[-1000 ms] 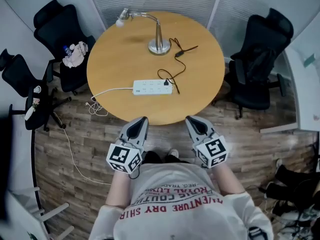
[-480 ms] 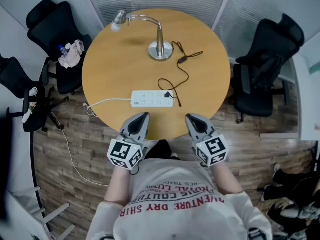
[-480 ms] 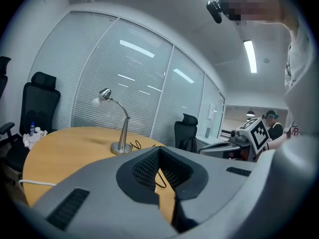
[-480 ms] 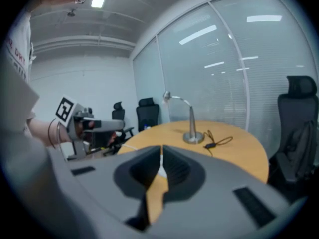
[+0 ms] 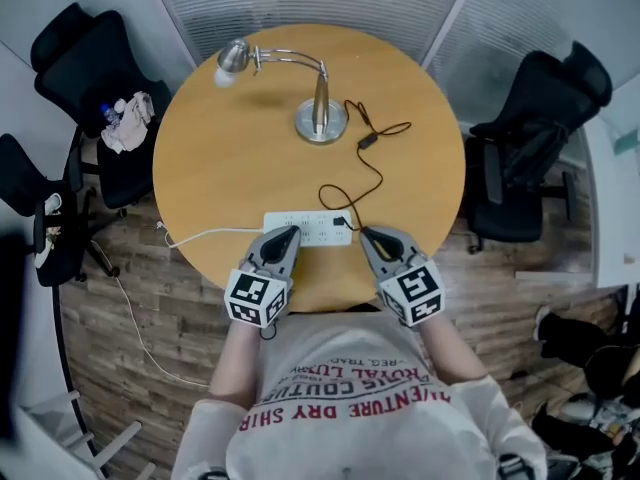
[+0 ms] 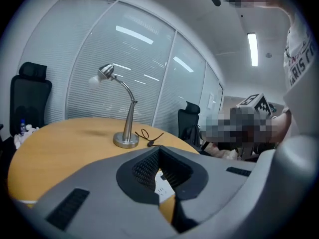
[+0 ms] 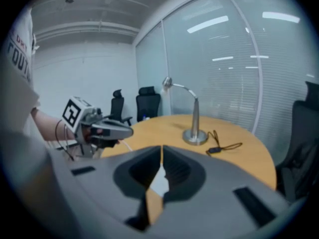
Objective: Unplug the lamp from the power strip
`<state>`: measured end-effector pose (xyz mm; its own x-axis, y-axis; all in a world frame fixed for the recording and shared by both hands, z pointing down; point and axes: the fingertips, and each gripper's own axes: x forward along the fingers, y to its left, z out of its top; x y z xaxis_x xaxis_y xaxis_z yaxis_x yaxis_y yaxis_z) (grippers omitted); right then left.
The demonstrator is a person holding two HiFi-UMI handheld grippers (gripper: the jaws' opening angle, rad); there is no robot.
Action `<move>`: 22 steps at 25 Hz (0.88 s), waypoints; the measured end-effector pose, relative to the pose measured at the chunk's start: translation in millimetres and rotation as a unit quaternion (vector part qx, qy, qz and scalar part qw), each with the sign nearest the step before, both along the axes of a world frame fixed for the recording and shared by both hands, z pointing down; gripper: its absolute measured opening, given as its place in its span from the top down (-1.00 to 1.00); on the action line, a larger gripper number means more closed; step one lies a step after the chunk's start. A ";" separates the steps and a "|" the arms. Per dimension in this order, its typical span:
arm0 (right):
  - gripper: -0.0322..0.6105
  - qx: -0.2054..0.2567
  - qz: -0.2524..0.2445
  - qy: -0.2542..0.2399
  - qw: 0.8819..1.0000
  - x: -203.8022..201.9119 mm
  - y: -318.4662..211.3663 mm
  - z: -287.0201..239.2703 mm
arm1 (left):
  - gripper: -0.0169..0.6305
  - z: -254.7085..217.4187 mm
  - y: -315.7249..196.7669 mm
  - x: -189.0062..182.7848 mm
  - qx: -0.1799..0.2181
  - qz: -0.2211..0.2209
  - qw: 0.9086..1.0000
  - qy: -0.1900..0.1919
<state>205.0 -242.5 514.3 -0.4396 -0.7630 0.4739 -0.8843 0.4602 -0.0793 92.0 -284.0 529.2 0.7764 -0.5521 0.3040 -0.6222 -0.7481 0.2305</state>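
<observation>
Strip (image 5: 308,229) lies near the front edge of the bench (image 5: 220,158), long axis L–R across head view. White lead (image 5: 215,235) leaves its L end; plug (image 5: 343,222) sits at its R end. Lamp (image 5: 320,118) stands at far side, neck arching L. L hand-held gripper (image 5: 284,234) & R hand-held gripper (image 5: 372,236) both pressed together, empty. In head view, L tip over strip's L part, R tip just beside its R end.

table (image 5: 220,178): 1 | lamp (image 5: 320,118): 1 | power strip (image 5: 318,226): 1 | black cord (image 5: 368,141): 1 | white cable (image 5: 215,233): 1 | office chairs: 3, one at 10 o'clock (image 5: 80,53), one at 9 o'clock (image 5: 22,176), one at 3 o'clock (image 5: 530,118) | grippers: 2, left gripper (image 5: 283,236) at 6 o'clock, right gripper (image 5: 368,234) at 6 o'clock
</observation>
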 end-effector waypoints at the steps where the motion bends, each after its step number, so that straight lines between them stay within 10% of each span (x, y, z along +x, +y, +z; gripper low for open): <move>1: 0.80 -0.010 -0.004 0.009 1.000 -0.9 -3.6 6.3 | 0.86 8.2 -0.9 2.7 -0.005 0.010 1.000 -0.003; 7: 0.78 -0.068 -0.038 0.049 0.996 -15.4 -17.3 38.5 | 0.86 53.8 -6.9 19.3 -0.031 0.046 0.997 -0.044; 11: 0.41 -0.098 -0.089 0.100 0.986 -23.8 -24.5 65.8 | 0.86 86.2 -3.9 38.0 -0.040 0.095 0.990 -0.094; 22: 0.34 -0.188 -0.243 0.283 0.909 -20.9 -35.1 139.1 | 0.86 143.4 -7.5 58.8 -0.072 0.127 0.973 -0.176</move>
<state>184.1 -277.6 653.3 -0.2855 -0.2823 0.9158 -0.5317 0.8417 0.0937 150.8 -291.5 672.7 0.7153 -0.2881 0.6367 -0.4815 -0.8635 0.1502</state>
